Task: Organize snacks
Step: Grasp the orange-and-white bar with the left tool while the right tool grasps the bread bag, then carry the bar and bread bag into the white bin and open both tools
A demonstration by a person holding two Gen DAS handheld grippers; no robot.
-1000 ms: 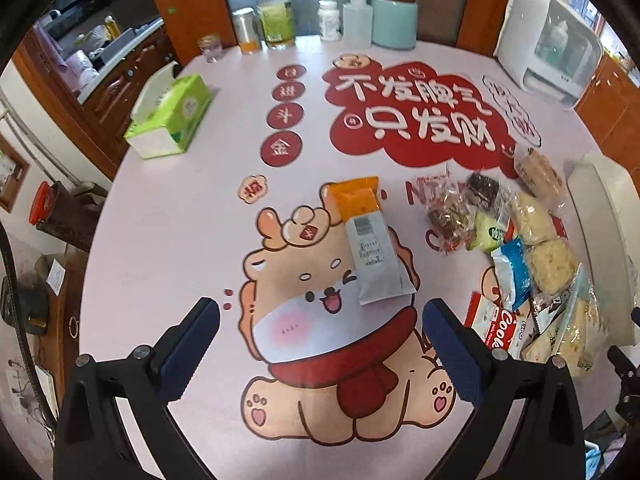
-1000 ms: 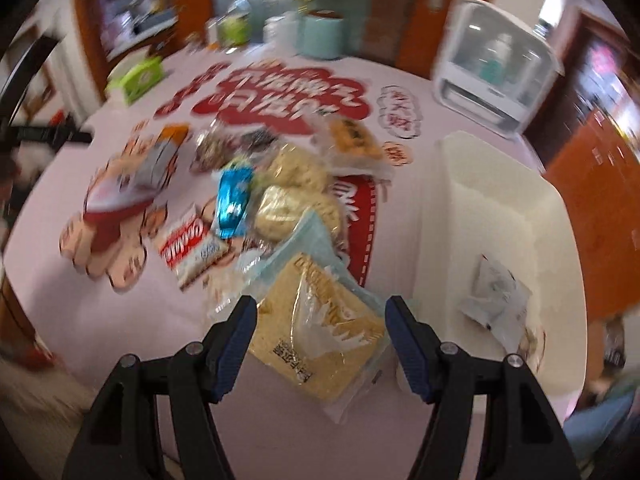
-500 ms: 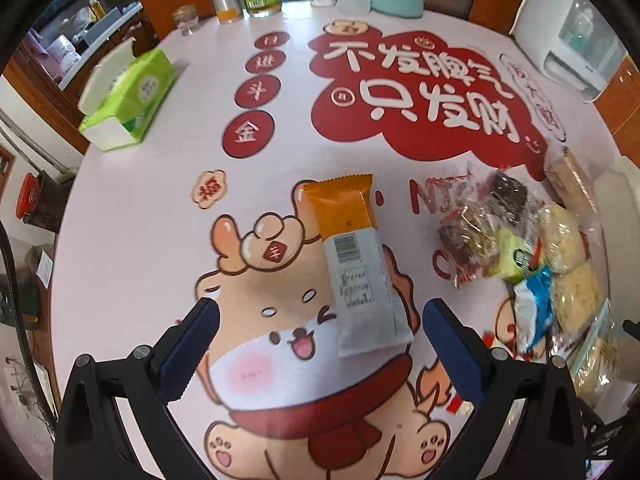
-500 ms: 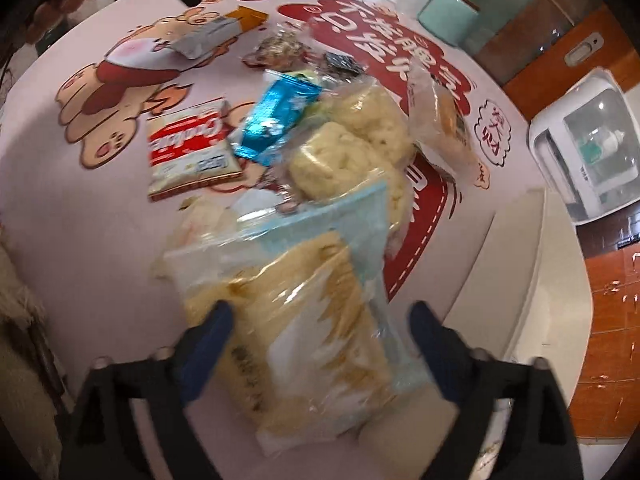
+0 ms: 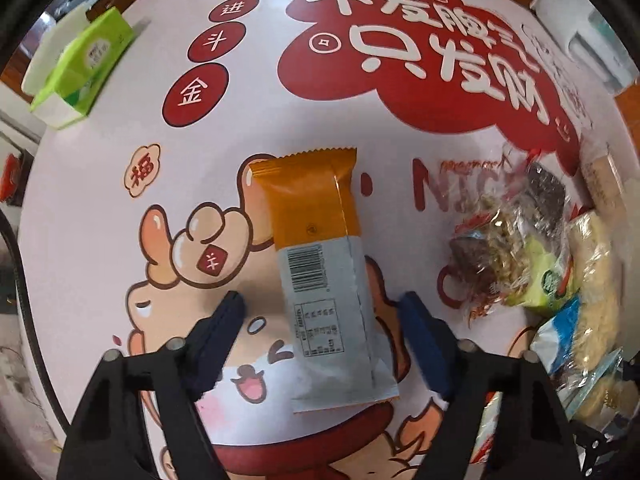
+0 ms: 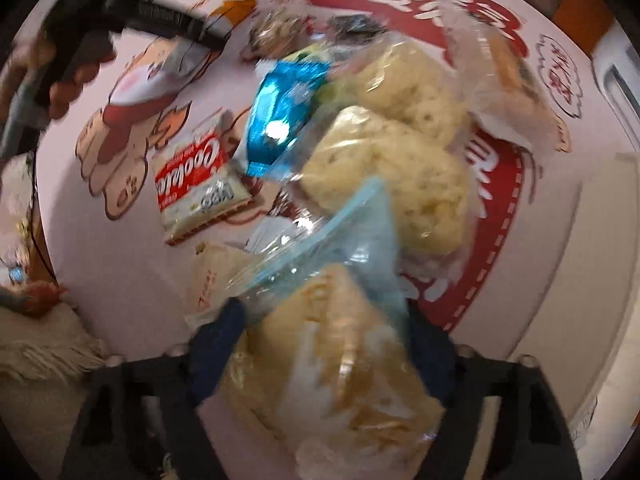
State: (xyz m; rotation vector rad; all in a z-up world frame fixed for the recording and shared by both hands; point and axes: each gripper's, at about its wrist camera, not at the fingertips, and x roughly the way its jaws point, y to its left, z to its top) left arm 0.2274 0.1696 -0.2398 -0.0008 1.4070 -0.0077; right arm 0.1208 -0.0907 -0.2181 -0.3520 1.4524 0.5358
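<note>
An orange and grey snack bar [image 5: 320, 276] lies flat on the printed tablecloth. My left gripper [image 5: 324, 332] is open, its fingers on either side of the bar's lower half, apart from it. My right gripper [image 6: 320, 344] is open around a clear bag of yellow snacks with a blue strip [image 6: 332, 344]. Beyond it lie two bags of pale cakes [image 6: 392, 176], a blue packet [image 6: 280, 116] and a red and white cookie pack [image 6: 192, 184]. The snack pile also shows at the right of the left wrist view [image 5: 520, 264].
A green tissue box [image 5: 80, 64] sits at the table's far left. A white bin's rim [image 6: 608, 264] is at the right edge. A white appliance [image 5: 592, 40] stands at the back right. The left gripper's black arm [image 6: 120, 12] shows top left.
Both grippers have come down and forward. The left one now straddles the orange and grey bar. The right one has closed in around the yellow snack bag.
</note>
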